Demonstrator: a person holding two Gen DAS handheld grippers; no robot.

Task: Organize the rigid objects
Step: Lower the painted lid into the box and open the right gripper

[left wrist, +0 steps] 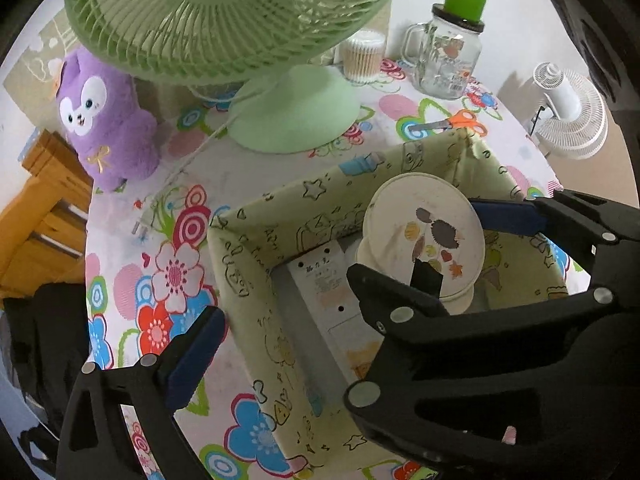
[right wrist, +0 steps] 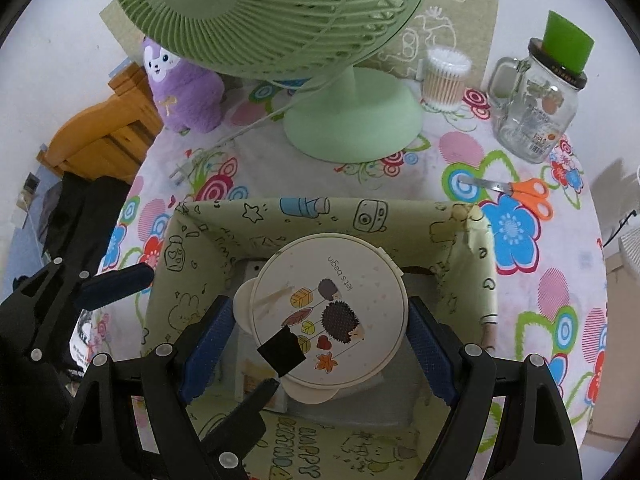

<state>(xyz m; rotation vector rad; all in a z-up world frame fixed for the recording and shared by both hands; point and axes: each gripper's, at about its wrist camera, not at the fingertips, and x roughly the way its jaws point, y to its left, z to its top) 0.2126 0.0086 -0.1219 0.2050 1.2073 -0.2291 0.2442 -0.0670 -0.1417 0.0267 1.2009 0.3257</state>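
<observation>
- Right gripper (right wrist: 320, 354): blue pads flank the round lidded container (right wrist: 330, 314), one at its 9 o'clock edge, one at 3 o'clock. Both pads look to be touching the rim, so I read the claw as clamped on it, carrying it.
- Container hangs inside the mouth of the green patterned box (right wrist: 208, 240), lid up, hedgehog-and-leaves print, black tape patch at the lid's 7 o'clock. It is not yet resting on the box floor, as far as I can judge.
- Left gripper (left wrist: 344, 268): jaws spread wide, nothing between them; one pad over the tablecloth outside the box at the wrist view's 7 o'clock, the other past the container at 3 o'clock.
- Box floor: a flat white carton (left wrist: 324, 280) lies under the container.
- Doing it well (judgement): lower straight, keep the lid level, clear the box's far wall and the carton, let go only once the base sits flat. Keep the left gripper out of the way.
- Beyond the box, on the floral tablecloth (right wrist: 552, 288), count: one pair of orange-handled scissors (right wrist: 524, 191) at 2 o'clock; one green desk fan (right wrist: 352, 120) at 12; one tub of cotton swabs (right wrist: 444, 76); one glass mug jar (right wrist: 536, 112) with one green cup (right wrist: 566, 46) on top; one purple plush toy (right wrist: 188, 88) at 10 o'clock.
- Off the table: one white fan (left wrist: 568, 116), right-hand side of the left wrist view.
</observation>
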